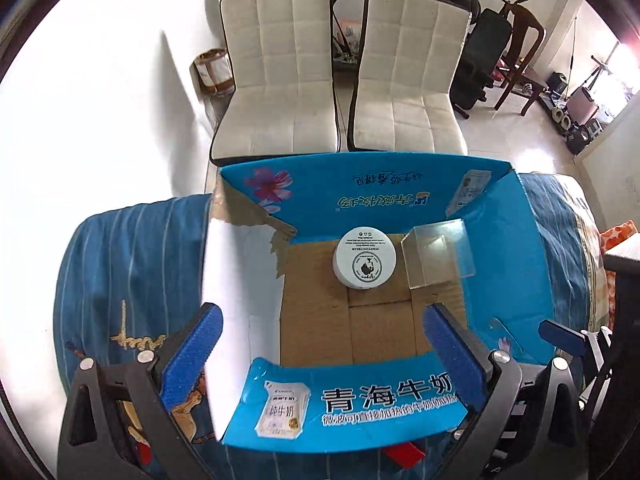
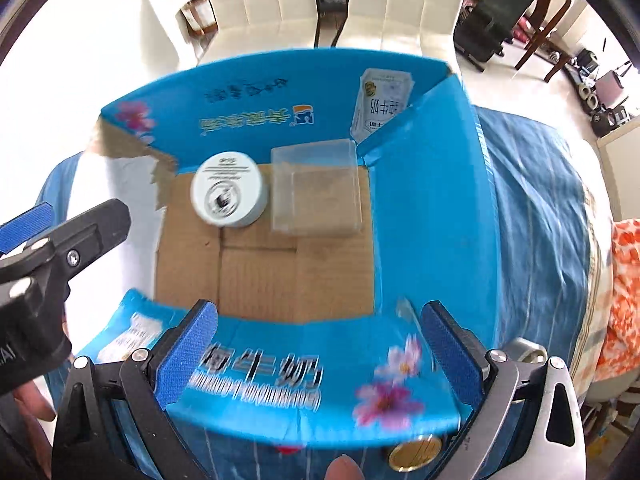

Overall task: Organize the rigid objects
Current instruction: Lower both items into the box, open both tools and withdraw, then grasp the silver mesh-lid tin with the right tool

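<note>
Both your left tongs (image 1: 320, 344) and right tongs (image 2: 320, 344) hang spread and empty above the box (image 1: 360, 196). Two things are in already: a jar (image 1: 366, 258) and, touching it, a clear case (image 1: 436, 254) at the far wall. A gold lid (image 2: 414, 452) outside looks left to pack.
</note>
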The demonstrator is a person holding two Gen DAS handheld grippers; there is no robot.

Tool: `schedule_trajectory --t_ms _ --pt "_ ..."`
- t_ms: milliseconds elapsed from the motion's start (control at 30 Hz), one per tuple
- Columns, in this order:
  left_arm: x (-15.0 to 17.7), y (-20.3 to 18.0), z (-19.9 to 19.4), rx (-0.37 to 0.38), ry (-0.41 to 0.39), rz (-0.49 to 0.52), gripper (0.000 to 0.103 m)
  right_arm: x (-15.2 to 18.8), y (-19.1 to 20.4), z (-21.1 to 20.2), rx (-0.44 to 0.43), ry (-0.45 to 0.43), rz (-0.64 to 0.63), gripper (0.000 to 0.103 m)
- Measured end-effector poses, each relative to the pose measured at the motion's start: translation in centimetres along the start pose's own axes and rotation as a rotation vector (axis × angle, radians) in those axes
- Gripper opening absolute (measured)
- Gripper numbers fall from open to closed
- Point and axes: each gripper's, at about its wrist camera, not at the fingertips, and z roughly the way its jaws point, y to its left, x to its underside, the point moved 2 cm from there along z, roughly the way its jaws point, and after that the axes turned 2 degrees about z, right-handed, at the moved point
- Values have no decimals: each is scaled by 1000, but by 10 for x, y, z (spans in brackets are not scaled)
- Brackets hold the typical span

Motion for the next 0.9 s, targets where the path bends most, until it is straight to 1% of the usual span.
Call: schedule_trajectory --t_ms 33,67,133,233,300,433,600,667,767,833,900 --pt "4 0 -6 -8 -17 3 103 10 2 -8 0 -18 0 103" --pt "7 0 -18 -10 -33 6 103 22 16 -5 -3 -34 -1 103" --pt "19 -1 -39 -10 -69 16 103 36 26 -28 2 -75 1 103" --pt "33 -3 -48 -2 -100 22 103 59 24 -55 -1 -132 3 103" --pt "43 -5 -67 14 -119 14 103 68 22 -77 -3 -166 5 103" --pt "52 -9 -92 17 -154 7 103 78 25 -113 1 -228 2 103" --pt "60 -21 -116 18 -191 8 103 94 23 -149 -28 -263 6 103" --pt "61 -31 -120 16 -200 17 103 101 15 -156 -48 -255 19 103" --pt "62 -56 -118 11 -207 25 103 110 -12 -159 -72 -233 63 103" --pt "63 -75 -106 13 -177 27 103 115 -41 -156 -66 -212 106 103" --pt "66 -98 -87 35 -141 29 103 120 -71 -147 -40 -183 140 103"
